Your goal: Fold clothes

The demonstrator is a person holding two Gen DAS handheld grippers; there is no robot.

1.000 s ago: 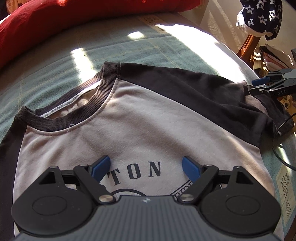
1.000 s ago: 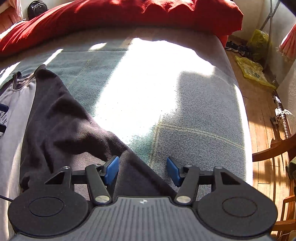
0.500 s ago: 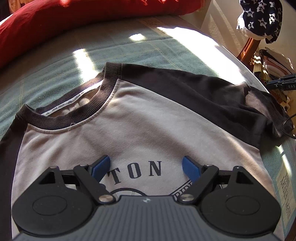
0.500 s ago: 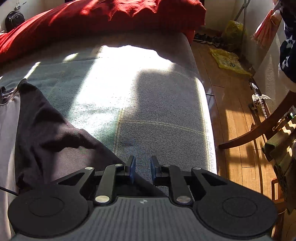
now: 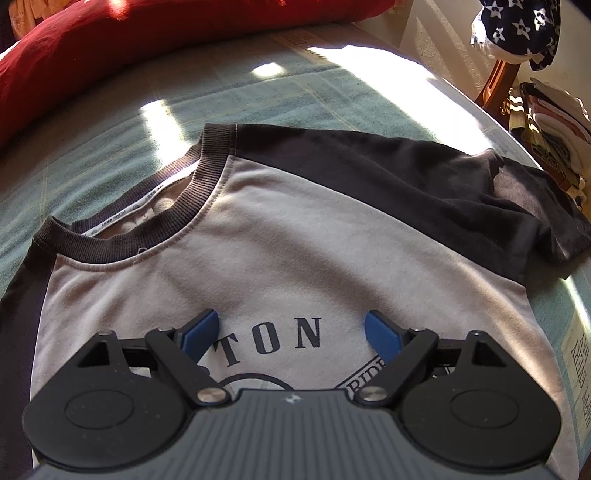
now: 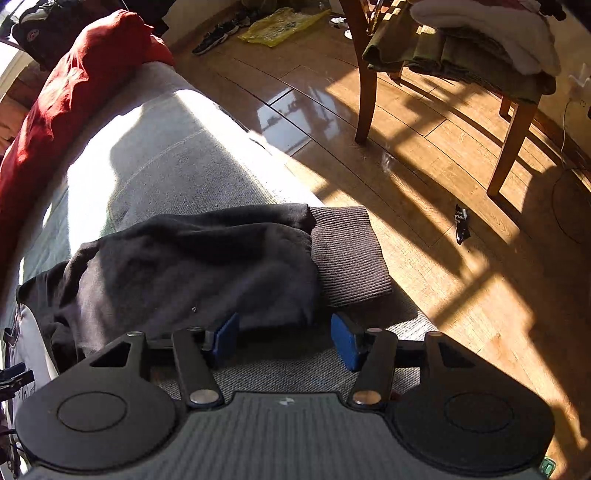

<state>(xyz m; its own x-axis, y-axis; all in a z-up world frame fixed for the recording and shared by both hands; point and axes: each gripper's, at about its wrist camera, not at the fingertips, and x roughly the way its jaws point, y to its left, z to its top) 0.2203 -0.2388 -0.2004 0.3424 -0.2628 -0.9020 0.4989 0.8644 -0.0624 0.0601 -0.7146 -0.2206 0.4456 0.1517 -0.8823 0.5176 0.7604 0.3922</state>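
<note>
A grey sweatshirt with black sleeves and a dark ribbed collar lies face up on the bed. My left gripper hovers open over the chest print "TON", holding nothing. In the right wrist view the sweatshirt's black sleeve lies bunched near the bed's edge, its ribbed cuff pointing toward the floor. My right gripper is open just short of the sleeve's near edge, its fingers low over the grey bed cover with nothing between them.
A red duvet lies along the head of the bed. Right of the bed is a wooden floor and a wooden chair piled with folded clothes. A star-patterned garment hangs on the chair.
My right gripper shut half a second ago and is open again; it has swung right, toward the sleeve cuff at the bed's edge. The left gripper has hardly moved.
</note>
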